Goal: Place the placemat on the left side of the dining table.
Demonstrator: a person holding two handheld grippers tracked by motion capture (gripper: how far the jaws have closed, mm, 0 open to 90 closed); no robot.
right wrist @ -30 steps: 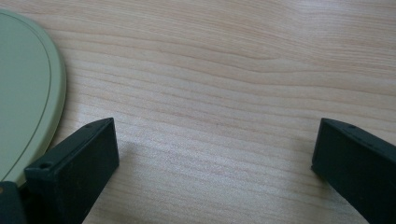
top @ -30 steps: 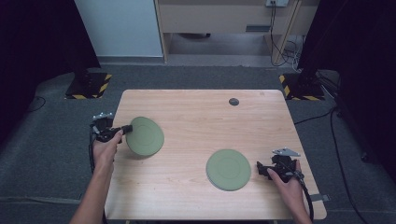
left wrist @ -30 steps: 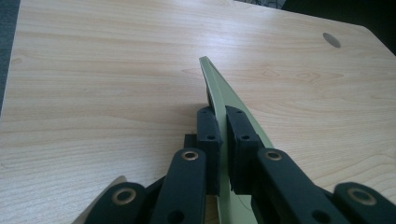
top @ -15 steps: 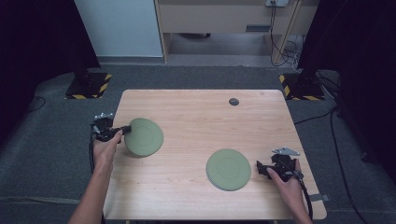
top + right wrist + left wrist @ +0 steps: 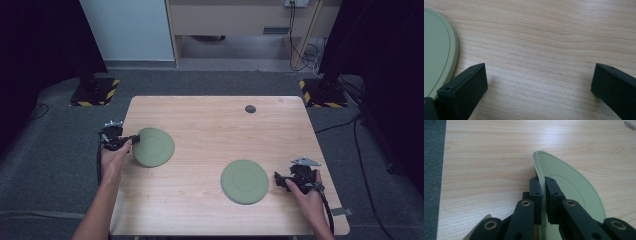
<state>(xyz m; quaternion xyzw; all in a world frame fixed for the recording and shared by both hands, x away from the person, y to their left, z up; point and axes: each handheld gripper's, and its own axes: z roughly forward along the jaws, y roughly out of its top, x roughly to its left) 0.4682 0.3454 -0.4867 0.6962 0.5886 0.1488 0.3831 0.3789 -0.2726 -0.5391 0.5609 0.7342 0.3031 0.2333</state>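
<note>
My left gripper (image 5: 134, 140) is clenched on the near-left rim of the round, flat sage-green plate (image 5: 153, 147) at the left of the pale wooden table (image 5: 210, 125); in the left gripper view the two black pads (image 5: 535, 192) pinch the thin lip of that plate (image 5: 574, 190) with only a sliver of rim between them, and the plate looks tilted, its gripped edge raised off the wood; my right gripper (image 5: 280, 179) is released, its jaws standing wide apart over bare table just right of the second round sage-green plate (image 5: 244, 181), which lies flat near the front edge, not touching either jaw; in the right gripper view that second plate (image 5: 436, 57) curves in just beside one jaw.

The risks, as I judge them: my hold on the first plate is shallow and on one edge only, so the plate's weight hangs far out from the pads; a quick lift or swing could let it pivot and slip free; if I carry it low, its far rim may drag on the wood and twist in the grip; if I bring it toward the second plate, a careless descent could knock that one toward the table's front edge; the small dark round disc (image 5: 250, 108) near the far edge lies well apart and poses no trouble.
</note>
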